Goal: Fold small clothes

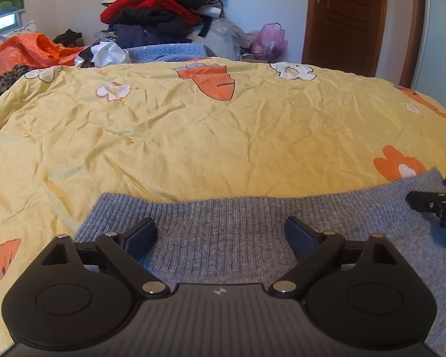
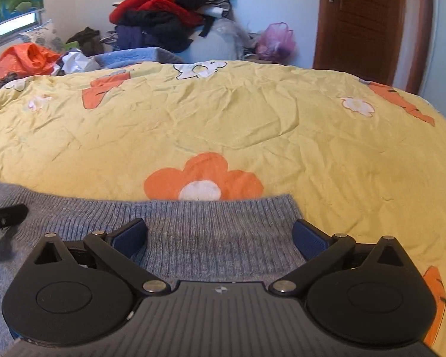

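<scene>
Sweater lies flat on the near part of the bed, ribbed hem toward the far side. Left gripper hovers over the hem near its left corner, fingers spread wide, nothing between them; right gripper does likewise near the right corner. Risk here, I'd say: uneven pinches. If one side grabs only the top layer, or snags the quilt underneath, the fold drags crooked or bunches.

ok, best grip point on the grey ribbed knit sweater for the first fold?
Take the grey ribbed knit sweater by its ribbed hem at the two far corners, one gripper each, coming from the near side with jaws straddling the edge. It lies flat on the yellow flowered quilt, so the edge is the only pinchable part.
</scene>
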Motion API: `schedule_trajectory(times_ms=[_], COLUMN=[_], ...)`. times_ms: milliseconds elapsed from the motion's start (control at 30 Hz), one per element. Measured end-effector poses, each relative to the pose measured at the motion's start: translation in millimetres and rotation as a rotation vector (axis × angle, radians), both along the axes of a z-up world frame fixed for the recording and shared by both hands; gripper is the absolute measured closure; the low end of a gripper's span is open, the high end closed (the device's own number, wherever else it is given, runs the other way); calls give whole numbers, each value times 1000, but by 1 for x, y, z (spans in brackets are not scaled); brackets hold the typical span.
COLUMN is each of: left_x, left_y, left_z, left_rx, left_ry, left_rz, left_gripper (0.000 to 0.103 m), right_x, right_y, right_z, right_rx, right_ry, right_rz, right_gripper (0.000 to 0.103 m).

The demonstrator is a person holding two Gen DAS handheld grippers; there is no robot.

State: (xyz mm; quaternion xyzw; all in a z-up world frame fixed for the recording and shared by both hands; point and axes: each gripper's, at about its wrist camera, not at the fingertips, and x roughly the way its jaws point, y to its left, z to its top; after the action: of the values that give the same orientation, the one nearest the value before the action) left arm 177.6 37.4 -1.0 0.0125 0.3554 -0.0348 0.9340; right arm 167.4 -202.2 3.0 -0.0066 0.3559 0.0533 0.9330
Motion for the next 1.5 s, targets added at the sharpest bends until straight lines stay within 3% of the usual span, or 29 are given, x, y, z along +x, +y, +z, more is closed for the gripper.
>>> schedule_trajectory(times_ms=[200,333,433,567,600,700,800,933,1000,1067,1167,1233,1300,1400,1500], left_x=[1,1,0,1,1,4,4,-44,-81,-110,-126,-133,-130,-122,-146], left_y=[-1,0,0,0,1,3,2,10,19,21,13,16,29,29,26], left_z=[0,1,1,1,1,0,1,20,32,34,17,6,5,9,22], left_rx=[-3,-3,-4,-4,-6,-22,-9,16,-98,-185,-144,-91,-135,-81,-56], left_ry=[1,1,1,1,1,7,2,-113,-133,-89,-6,-46,-50,-40,-48], left_rz=[5,5,4,3,2,0,13,146,105,19,-58,-72,-45,-11,25], left_gripper=[4,4,3,3,3,0,0,0,0,0,0,0,0,0,0], right_x=[4,-15,-44,-59,-58,-57,-57,-58,-60,-60,-60,-60,-60,-60,-69], right_y=[0,6,23,66,70,52,53,49,47,48,49,48,47,49,53], right_z=[-2,13,26,15,8,2,1,0,0,0,0,0,0,1,6], right_rx=[-5,12,101,-66,-94,17,6,22,32,28,22,25,30,18,-45], right_ry=[-7,-35,-60,-41,-23,-30,-36,-41,-47,-50,-49,-49,-49,-48,-62], right_rz=[20,-49,49,196,198,171,168,168,164,161,159,159,159,157,126], right_gripper=[0,6,2,2,1,0,0,0,0,0,0,0,0,0,1])
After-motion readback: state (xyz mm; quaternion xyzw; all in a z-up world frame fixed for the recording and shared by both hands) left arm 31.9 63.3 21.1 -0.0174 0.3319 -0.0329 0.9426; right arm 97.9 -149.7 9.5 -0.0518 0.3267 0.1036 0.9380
